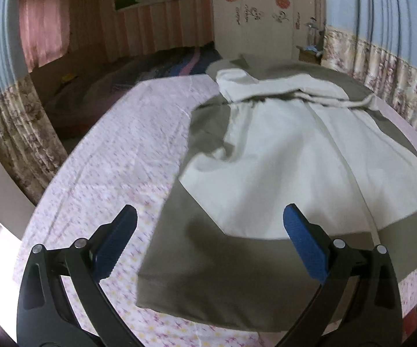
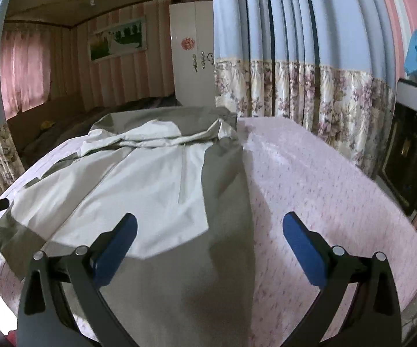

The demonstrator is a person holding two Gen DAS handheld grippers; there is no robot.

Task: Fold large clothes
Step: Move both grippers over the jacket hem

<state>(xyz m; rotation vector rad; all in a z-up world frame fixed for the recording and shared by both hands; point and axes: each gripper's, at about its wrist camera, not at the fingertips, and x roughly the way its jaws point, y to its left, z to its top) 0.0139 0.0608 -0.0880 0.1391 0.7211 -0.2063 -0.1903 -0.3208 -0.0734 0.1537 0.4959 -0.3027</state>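
We hold our left gripper [image 1: 210, 243] and right gripper [image 2: 210, 248] spread wide and empty above the olive-and-cream jacket [image 2: 156, 179], which lies spread flat on the pink patterned bedsheet [image 2: 309, 179].

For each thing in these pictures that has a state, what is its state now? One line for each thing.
Left gripper: open, holds nothing, above the jacket's near left edge.
Right gripper: open, holds nothing, above the jacket's near right edge.
Jacket: spread out on the bed, not yet folded, collar end rumpled at the far side.
Bed sheet: laid over the bed, lightly creased.
Wardrobe: doors shut.
Curtain: drawn.
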